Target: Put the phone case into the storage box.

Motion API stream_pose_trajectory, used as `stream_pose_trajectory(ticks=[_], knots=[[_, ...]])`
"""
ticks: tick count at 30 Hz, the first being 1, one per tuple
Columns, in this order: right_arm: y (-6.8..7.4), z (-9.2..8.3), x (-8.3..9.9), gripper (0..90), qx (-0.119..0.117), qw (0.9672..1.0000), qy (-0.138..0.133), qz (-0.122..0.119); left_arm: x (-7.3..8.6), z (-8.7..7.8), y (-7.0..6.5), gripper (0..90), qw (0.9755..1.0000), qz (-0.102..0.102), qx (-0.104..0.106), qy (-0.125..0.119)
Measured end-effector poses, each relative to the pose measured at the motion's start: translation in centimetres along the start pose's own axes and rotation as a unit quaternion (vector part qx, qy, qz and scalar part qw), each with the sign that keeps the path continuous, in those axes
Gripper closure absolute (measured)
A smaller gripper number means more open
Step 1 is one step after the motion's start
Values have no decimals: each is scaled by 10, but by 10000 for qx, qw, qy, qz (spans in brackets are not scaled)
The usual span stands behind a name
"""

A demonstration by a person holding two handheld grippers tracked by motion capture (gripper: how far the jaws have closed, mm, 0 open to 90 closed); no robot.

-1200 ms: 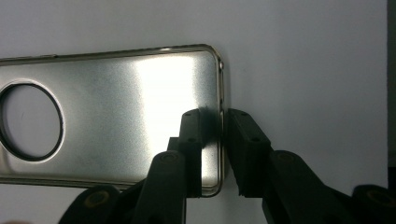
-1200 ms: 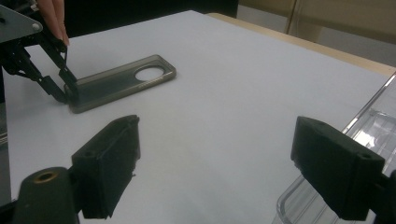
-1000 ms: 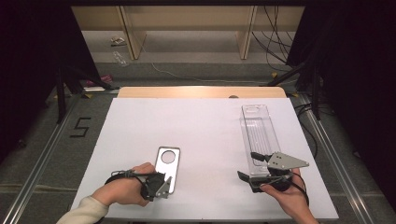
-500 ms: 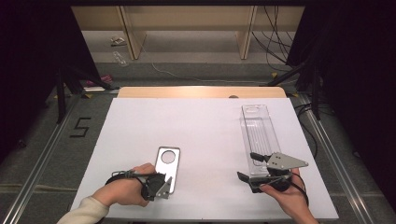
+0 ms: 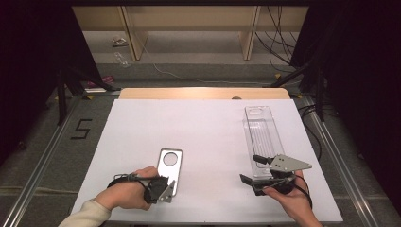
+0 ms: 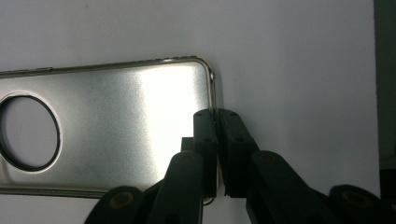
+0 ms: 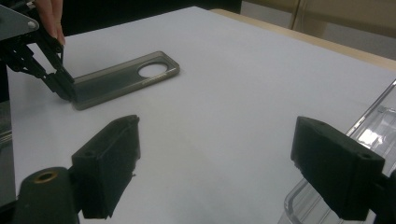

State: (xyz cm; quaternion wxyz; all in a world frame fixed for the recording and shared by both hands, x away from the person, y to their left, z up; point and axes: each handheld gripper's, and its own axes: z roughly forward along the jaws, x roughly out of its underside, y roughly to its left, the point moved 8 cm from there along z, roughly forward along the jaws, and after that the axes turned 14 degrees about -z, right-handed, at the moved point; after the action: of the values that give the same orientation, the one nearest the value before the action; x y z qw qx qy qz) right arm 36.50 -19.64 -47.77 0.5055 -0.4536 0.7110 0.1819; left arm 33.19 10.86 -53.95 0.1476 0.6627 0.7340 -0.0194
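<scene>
Closing these last moments, the left gripper [image 6: 215, 116] now pinches the short end rim of the flat silver metal phone case [image 5: 170, 165] with its round camera hole, near the white table's [image 5: 203, 127] front-left edge, likely ready for lifting. The right gripper [image 7: 215, 154] hangs open beside the clear plastic tray [image 5: 261, 135].

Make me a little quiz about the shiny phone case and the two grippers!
1. True or false: the left gripper pinches the edge of the phone case.
2. Which gripper has its jaws wide apart? A) left B) right
3. What lies on the table beside the right gripper?

Key:
1. True; its jaws have just been closing on the rim.
2. B
3. A clear plastic box.
</scene>
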Motion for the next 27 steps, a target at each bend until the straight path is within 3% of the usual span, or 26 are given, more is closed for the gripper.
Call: stream_pose_trajectory(ticks=[13, 19, 20, 24, 27], knots=[[0, 0, 0, 166, 5, 10000, -17, -4, -5, 0, 1, 878, 9997, 189, -143, -94], [-1, 0, 0, 166, 8, 10000, -18, -9, -8, -4, 3, 880, 9993, 144, -286, -168], [-1, 0, 0, 166, 11, 10000, -21, -8, -9, -5, 3, 882, 9994, 64, -288, -206], [-1, -1, 0, 166, 15, 10000, -15, -13, -12, -8, 7, 883, 9985, 96, -434, -304], [-1, -1, -1, 166, 18, 10000, -21, -17, -15, -9, 7, 883, 9974, -74, -535, -476]])
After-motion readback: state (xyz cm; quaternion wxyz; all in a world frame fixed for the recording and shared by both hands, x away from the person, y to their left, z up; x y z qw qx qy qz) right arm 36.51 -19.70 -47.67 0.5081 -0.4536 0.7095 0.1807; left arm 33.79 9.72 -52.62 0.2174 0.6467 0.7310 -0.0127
